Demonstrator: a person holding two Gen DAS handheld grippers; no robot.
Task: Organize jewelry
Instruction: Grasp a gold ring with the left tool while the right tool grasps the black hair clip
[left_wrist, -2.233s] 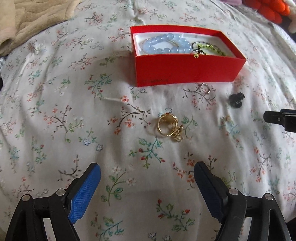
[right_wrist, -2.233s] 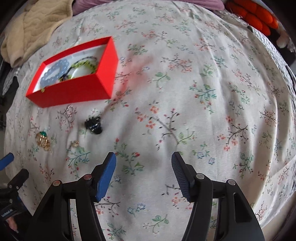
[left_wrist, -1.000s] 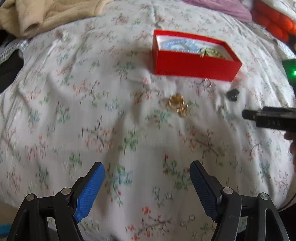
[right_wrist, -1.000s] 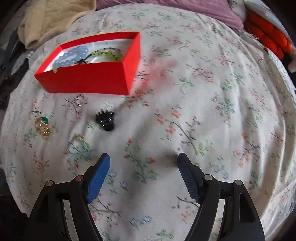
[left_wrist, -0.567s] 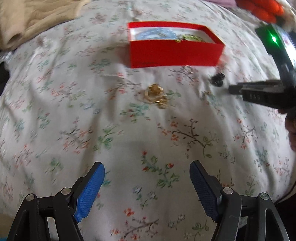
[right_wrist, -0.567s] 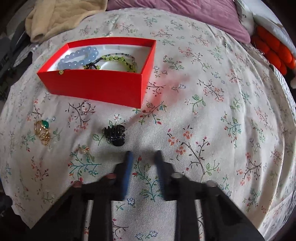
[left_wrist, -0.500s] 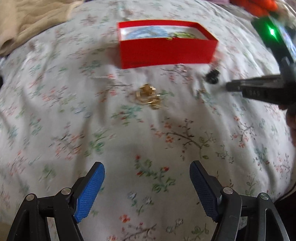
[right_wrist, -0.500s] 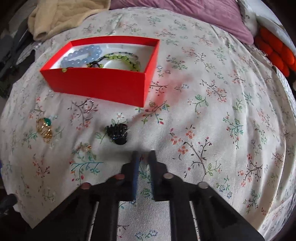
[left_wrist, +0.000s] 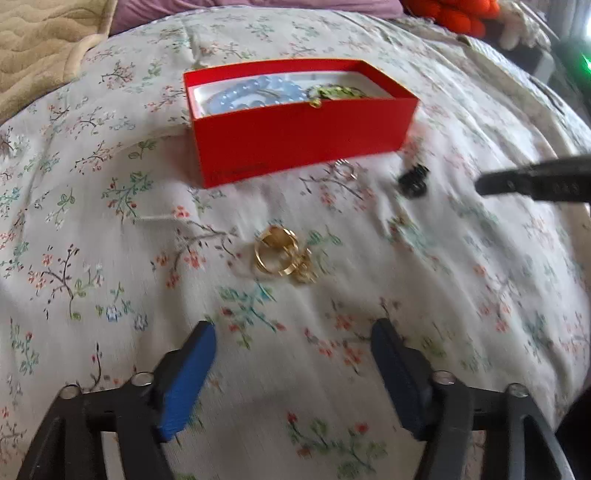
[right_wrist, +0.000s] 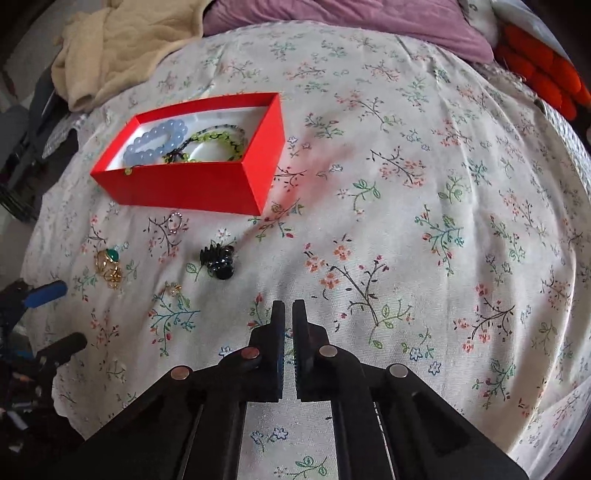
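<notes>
My left claw (left_wrist: 291, 365), spread but narrowing with nothing between, sits below the gold rings (left_wrist: 282, 254) in front of the red box (left_wrist: 295, 144), right claw (right_wrist: 288, 314) pressed together empty, and rings could sink into the soft bedspread (left_wrist: 110, 240) and slip.

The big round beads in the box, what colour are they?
Pale blue beads, clearest in the right wrist view.

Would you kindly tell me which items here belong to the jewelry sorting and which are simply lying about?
Part of the job:
red box
blue bead bracelet
green bead bracelet
gold rings
small silver ring
black hair claw
tiny gold piece

Lying about:
beige blanket
purple pillow
orange plush
</notes>
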